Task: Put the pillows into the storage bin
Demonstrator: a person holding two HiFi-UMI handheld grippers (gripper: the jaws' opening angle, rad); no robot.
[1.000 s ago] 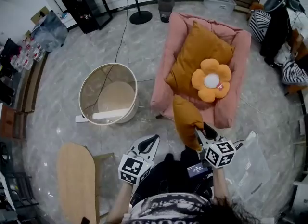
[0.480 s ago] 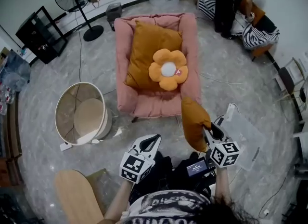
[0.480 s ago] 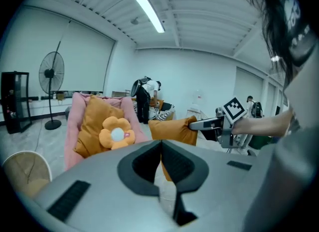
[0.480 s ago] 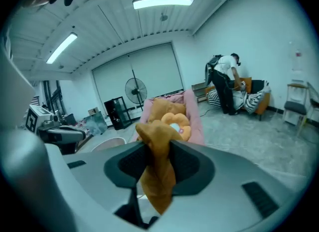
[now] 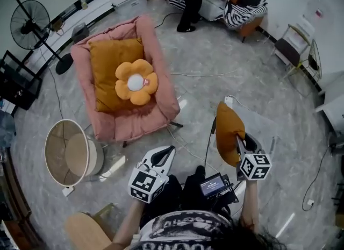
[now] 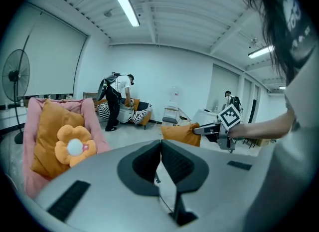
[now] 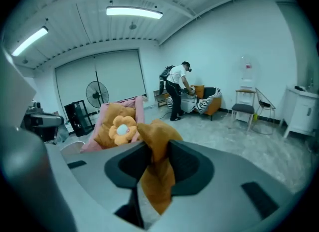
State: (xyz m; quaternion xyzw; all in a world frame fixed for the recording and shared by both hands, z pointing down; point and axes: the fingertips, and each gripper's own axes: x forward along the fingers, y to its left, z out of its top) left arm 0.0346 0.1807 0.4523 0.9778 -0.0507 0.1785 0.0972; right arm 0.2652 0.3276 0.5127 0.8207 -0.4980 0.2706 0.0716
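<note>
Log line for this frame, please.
right gripper: shut on small orange pillow | left gripper: shut, empty | storage bin: no pillow inside | large orange pillow, flower pillow: on pink sofa

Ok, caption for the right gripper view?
Right gripper pinching a pillow, pink sofa behind.

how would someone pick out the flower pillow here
Find the pink sofa at the head view's upper left. On its seat lies a big plain orange pillow, with the flower pillow resting on it. It alone has rounded orange petals around a white centre.
</note>
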